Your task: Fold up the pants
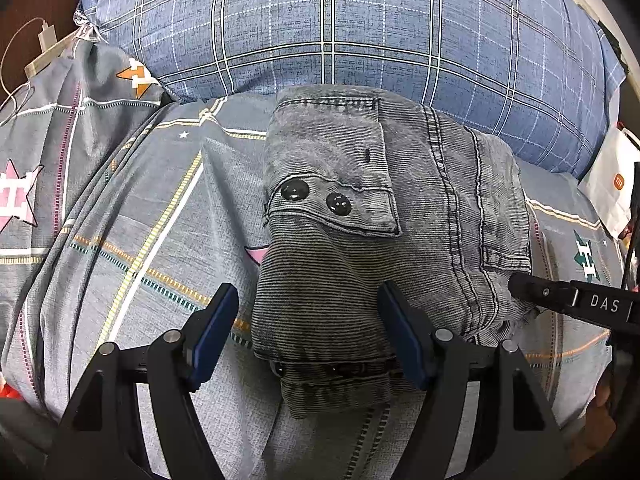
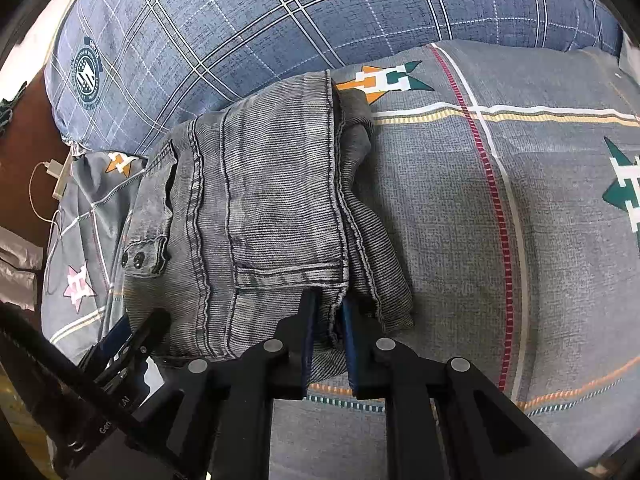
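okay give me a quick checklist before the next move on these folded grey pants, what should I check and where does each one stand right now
1. Right gripper has cloth: ok, its fingers are closed on the near edge of the pants.
2. Left gripper is free: ok, open, fingers either side of the near end of the bundle, not pinching.
3. Layers line up: not ok, an under layer sticks out along the right side in the right wrist view.
4. Button flap lies flat: ok.
5. Bundle clear of the plaid pillow: cannot tell, their edges meet in view.
6. Bedsheet caught in the grip: cannot tell.
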Demonstrator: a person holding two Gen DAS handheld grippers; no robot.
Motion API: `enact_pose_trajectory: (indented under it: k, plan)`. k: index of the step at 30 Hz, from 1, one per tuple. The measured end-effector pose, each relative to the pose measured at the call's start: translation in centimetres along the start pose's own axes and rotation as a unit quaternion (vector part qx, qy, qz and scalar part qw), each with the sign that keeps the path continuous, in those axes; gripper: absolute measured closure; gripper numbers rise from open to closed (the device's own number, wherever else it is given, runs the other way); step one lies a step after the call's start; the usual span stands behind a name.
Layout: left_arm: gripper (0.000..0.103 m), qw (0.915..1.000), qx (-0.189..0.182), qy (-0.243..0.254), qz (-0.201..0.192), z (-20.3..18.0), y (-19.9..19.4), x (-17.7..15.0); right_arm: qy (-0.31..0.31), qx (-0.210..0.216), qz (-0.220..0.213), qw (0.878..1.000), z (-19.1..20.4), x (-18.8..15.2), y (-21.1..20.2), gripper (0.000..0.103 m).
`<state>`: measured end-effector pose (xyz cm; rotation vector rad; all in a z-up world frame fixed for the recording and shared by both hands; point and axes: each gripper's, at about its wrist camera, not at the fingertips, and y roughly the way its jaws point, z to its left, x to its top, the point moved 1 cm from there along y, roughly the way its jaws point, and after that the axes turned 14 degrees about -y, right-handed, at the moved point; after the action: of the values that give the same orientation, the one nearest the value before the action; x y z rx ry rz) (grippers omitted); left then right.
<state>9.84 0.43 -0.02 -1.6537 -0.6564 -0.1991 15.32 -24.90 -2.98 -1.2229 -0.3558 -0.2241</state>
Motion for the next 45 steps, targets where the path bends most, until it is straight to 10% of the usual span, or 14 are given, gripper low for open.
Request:
enact_pose_trajectory:
  k: [9,15,34,45]
  plan:
    - [0.029,0.9999,-0.003,-0.003,0.011,0.3,0.2,0.1,-0.043,-0.051,0.007,0.998,1.4,-0.2,0.3,0.09]
    - [0.029,0.9996,-0.008,-0.018,0.019,0.6,0.0,0.4,-0.066,-0.079,-0.021,0.994,2.7,-0.4,-1.3,0.065]
    - [0.029,0.9998,-0.002,-0.01,0.015,0.4,0.0,0.2,-0.106,-0.139,-0.096,0.98,5.6,-0.7,-5.7,0.061]
    - [0.029,0.9952,-0.094,-0.025,-0.001,0.8,-2.9,2.2,-0.072,-0.071,-0.146,0.984,3.5,-0.1,-7.4,0.04]
